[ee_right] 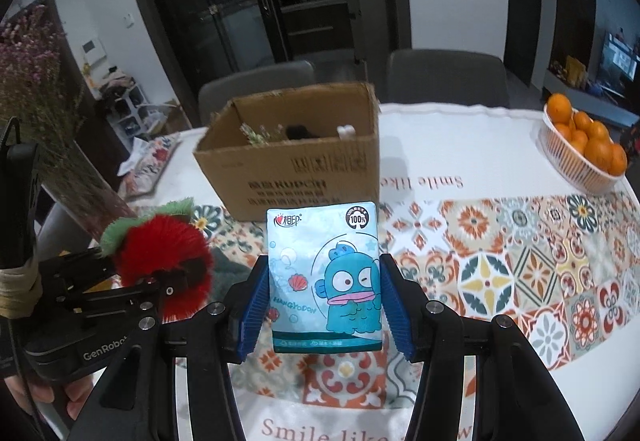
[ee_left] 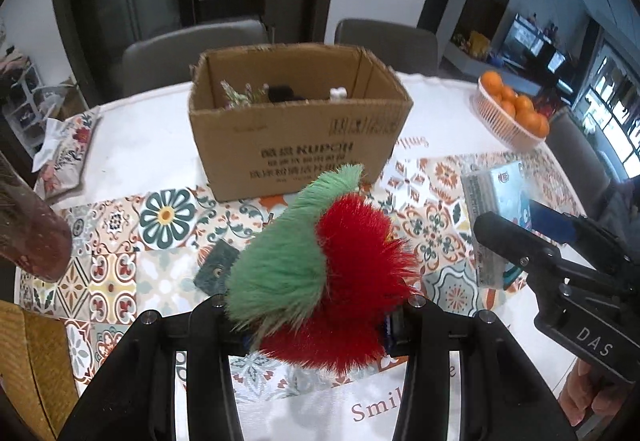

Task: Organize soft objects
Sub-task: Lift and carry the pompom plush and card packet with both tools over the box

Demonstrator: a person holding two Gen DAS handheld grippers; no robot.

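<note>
both items are lifted clear of the worktop [ee_right: 460, 145] and the carry to the cardboard box [ee_right: 296, 161] looks underway. the left claw [ee_left: 316, 317] is clamped on the furry red and green toy [ee_left: 320, 273], and the right claw [ee_right: 324, 305] grips the blue tissue pack [ee_right: 324, 277] by its 2 sides. the box stands just beyond both, open-topped; next each load needs bringing over its rim, then releasing.
</note>
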